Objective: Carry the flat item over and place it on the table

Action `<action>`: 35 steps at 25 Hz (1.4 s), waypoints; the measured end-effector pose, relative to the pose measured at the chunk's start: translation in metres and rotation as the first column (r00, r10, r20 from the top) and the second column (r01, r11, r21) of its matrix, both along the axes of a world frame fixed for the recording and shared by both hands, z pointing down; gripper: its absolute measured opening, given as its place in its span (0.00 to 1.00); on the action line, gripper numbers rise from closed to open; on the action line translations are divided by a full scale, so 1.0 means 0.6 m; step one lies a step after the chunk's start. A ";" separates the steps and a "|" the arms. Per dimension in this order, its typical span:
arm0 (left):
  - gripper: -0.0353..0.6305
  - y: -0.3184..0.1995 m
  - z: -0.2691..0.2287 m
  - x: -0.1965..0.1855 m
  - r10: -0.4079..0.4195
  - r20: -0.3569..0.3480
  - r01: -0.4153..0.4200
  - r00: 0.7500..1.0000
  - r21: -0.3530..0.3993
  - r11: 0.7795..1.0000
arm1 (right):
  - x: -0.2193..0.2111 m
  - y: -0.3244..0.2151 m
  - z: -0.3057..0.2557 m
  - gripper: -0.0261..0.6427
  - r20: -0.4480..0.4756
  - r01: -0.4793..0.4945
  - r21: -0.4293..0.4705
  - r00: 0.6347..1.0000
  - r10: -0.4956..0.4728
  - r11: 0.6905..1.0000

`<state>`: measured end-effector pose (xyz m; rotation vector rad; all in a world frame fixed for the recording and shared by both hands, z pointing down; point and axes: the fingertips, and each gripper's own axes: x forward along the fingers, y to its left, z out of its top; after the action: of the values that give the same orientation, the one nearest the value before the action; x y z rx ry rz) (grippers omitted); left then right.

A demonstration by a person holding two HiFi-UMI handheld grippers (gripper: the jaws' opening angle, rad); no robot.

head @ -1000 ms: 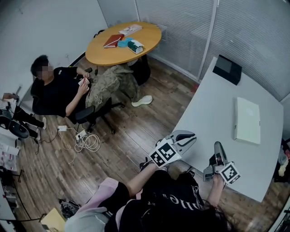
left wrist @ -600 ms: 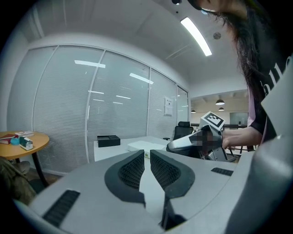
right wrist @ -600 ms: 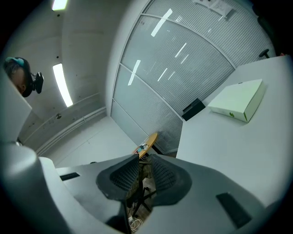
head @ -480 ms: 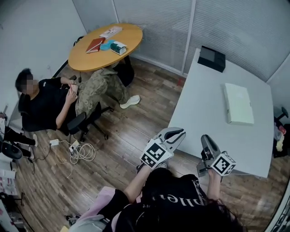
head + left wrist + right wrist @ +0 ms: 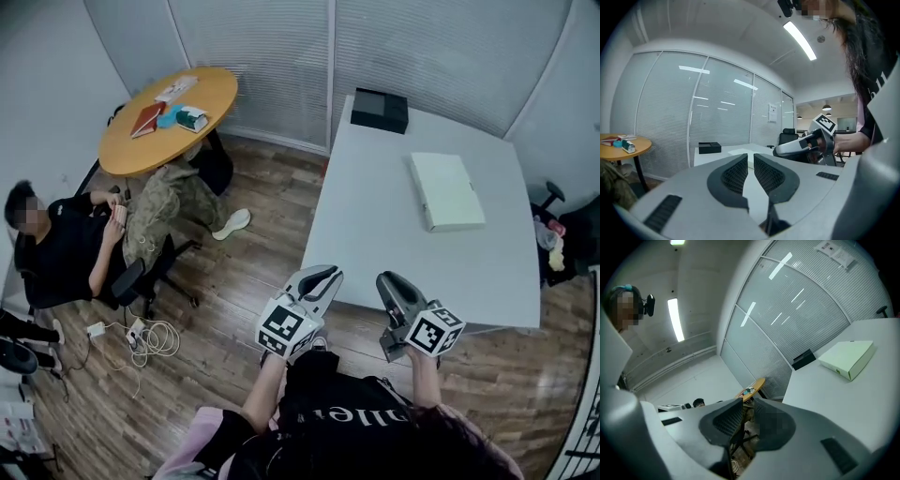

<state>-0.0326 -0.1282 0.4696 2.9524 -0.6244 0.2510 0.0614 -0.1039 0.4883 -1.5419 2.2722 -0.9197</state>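
Note:
The flat item is a white, shallow box [image 5: 446, 190] lying on the white table [image 5: 375, 234] toward its far right. It also shows in the right gripper view [image 5: 847, 358] and faintly past the jaws in the left gripper view [image 5: 738, 151]. My left gripper [image 5: 322, 277] hovers just off the table's near edge, jaws almost together and empty. My right gripper [image 5: 386, 284] is beside it over the same edge. Its jaws have narrowed to a thin slit with nothing between them. Both are well short of the box.
A black box [image 5: 379, 110] sits at the table's far corner. A round wooden table [image 5: 169, 117] with books stands far left. A seated person [image 5: 66, 248] on a chair and floor cables [image 5: 150, 337] are to the left. Glass walls with blinds close the back.
The head view has swung right, so both tables and the seated person have slid left in the picture. Both grippers now sit nearer the middle of the white table's near edge.

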 end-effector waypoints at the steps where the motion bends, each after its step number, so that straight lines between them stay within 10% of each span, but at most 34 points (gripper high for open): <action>1: 0.12 0.009 -0.003 0.005 -0.005 0.002 0.005 1.000 0.002 1.000 | 0.005 0.014 -0.002 0.17 -0.005 0.003 0.001 1.000 -0.003 1.000; 35: 0.12 0.337 -0.019 0.002 -0.090 0.007 0.090 0.996 0.043 0.995 | -0.005 0.348 -0.049 0.11 -0.154 0.108 0.137 0.984 -0.087 0.985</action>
<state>-0.0316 0.0740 0.4579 2.9554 -0.7717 0.2454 0.0582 0.1049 0.4587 -1.4933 2.4766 -0.6660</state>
